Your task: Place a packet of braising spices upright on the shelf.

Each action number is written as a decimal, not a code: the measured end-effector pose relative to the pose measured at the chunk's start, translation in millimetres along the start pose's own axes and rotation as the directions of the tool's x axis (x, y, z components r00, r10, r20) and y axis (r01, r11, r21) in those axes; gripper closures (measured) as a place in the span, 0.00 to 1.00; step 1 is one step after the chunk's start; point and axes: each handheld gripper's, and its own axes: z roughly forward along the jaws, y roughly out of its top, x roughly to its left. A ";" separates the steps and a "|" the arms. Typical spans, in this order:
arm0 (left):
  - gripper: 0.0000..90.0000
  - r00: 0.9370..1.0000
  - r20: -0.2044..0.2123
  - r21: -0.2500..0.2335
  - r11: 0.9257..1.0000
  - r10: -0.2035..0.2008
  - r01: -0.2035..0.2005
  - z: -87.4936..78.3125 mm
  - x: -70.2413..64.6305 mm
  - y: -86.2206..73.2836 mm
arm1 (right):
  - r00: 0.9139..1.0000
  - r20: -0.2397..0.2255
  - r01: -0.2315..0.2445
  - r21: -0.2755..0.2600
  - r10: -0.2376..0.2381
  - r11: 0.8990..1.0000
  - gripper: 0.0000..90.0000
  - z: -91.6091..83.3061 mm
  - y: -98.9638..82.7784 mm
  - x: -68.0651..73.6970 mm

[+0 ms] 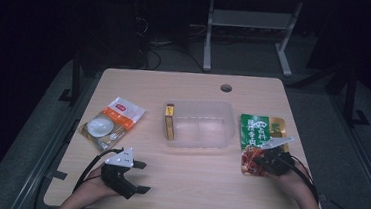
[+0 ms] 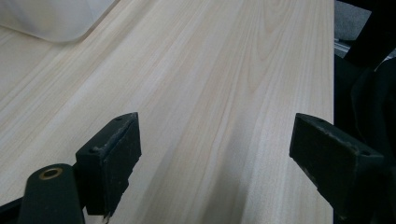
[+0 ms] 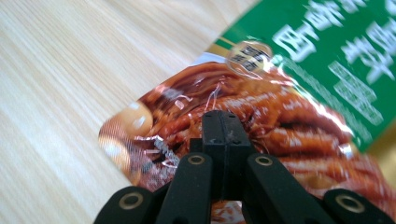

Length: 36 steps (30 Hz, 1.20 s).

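Observation:
A green and red snack packet [image 1: 258, 135] lies flat at the table's right side. My right gripper [image 1: 259, 163] is at the packet's near end, and its jaws are pressed together, shut. In the right gripper view those closed jaws [image 3: 223, 122] sit over the packet's [image 3: 289, 107] red printed part; whether any film is pinched between them I cannot tell. My left gripper [image 1: 141, 177] rests near the table's front left with its jaws wide apart. In the left gripper view, bare wood lies between its open jaws [image 2: 215, 158].
A clear plastic container [image 1: 211, 129] stands mid-table with a yellow-brown box [image 1: 170, 123] upright at its left end; its corner [image 2: 51, 21] appears in the left gripper view. A white and orange packet [image 1: 113, 123] lies at the left. A cable hole [image 1: 226, 87] is near the far edge.

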 end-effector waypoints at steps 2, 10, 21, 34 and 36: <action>0.18 1.000 0.001 0.010 1.000 0.001 -0.001 -0.2 0.3 0.3 | 1.000 -0.018 -0.003 -0.009 0.003 1.000 1.00 4.2 4.9 1.0; 0.18 1.000 0.000 0.007 1.000 -0.001 0.001 -0.5 0.8 0.2 | 0.999 -0.041 0.032 -0.045 -0.034 0.998 1.00 17.1 22.2 1.0; 0.18 1.000 -0.002 -0.001 1.000 -0.009 0.009 -2.1 2.0 -1.0 | 0.982 0.155 -0.085 -0.127 0.104 0.988 1.00 14.5 37.2 -69.2; 0.18 1.000 0.006 0.009 1.000 -0.012 0.012 3.0 4.7 0.7 | 0.934 0.239 -0.229 -0.164 0.264 0.959 1.00 26.5 29.9 -133.8; 0.18 1.000 0.006 0.010 1.000 -0.016 0.016 3.6 4.6 0.9 | 0.936 0.240 -0.224 -0.155 0.257 0.962 1.00 29.7 31.7 -133.9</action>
